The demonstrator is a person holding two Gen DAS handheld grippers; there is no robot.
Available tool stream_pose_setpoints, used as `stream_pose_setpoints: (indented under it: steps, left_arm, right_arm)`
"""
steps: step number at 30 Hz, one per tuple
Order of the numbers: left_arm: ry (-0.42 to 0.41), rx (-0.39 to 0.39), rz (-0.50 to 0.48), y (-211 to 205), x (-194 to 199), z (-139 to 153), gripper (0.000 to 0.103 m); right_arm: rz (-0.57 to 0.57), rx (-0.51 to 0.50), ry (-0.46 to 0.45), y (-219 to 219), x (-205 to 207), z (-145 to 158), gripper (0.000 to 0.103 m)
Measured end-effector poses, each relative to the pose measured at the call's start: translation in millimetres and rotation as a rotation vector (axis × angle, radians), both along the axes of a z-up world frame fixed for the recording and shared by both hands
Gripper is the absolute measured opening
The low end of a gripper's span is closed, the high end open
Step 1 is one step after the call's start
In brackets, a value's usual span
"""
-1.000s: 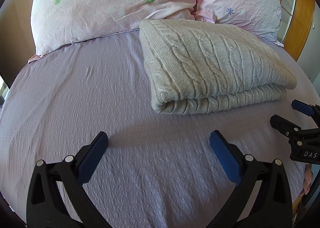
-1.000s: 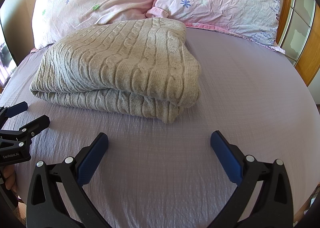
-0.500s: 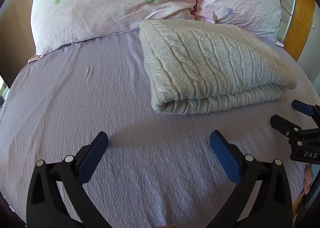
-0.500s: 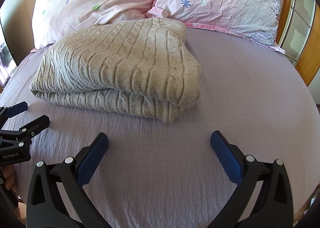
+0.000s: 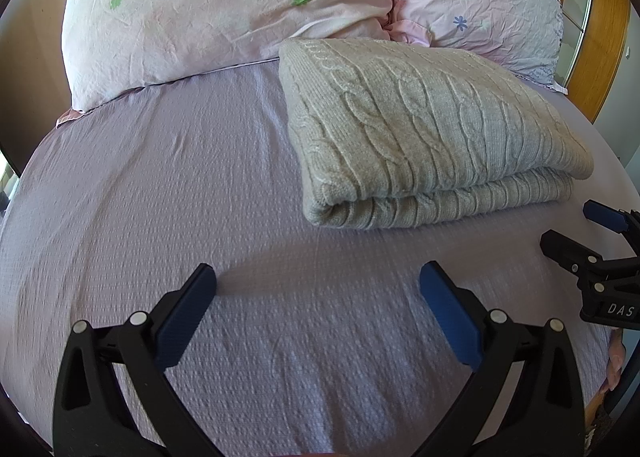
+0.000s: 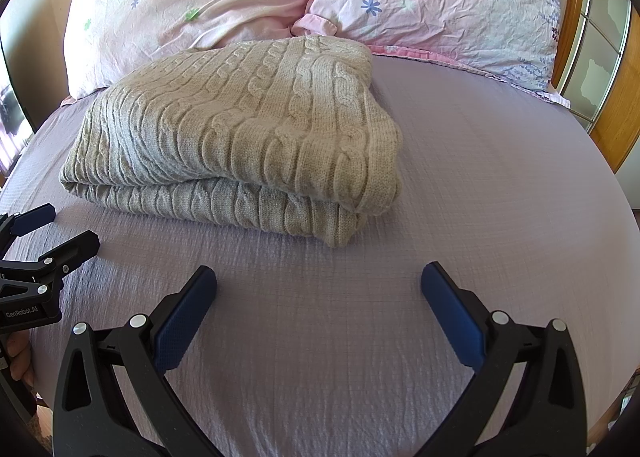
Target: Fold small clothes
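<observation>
Two grippers hover low over the lilac bedsheet (image 5: 160,185), both spread wide w/ nothing between the blue pads. Left gripper (image 5: 318,289) sits just short of the folded grey cable-knit sweater (image 5: 420,129) — the garment lies ahead and to its right, back edge touching the pink floral pillows (image 5: 224,5). Right gripper (image 6: 319,289) faces the sweater's near right corner, apart from it. Sweater is folded in two layers, lying flat on the sheet. Wooden headboard (image 6: 576,17) at far right.
</observation>
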State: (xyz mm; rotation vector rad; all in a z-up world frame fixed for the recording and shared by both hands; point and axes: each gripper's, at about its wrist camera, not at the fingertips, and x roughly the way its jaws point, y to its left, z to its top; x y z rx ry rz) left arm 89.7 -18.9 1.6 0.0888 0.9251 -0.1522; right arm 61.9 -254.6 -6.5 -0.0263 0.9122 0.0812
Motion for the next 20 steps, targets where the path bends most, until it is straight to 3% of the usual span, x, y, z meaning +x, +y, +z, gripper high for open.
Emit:
stream_pose_setpoints:
  steps: [20]
  left_arm:
    - [0.0,0.0,0.005,1.2,0.6,0.6,0.101]
  right_arm:
    - [0.0,0.0,0.0,0.0,0.1,-0.1,0.102]
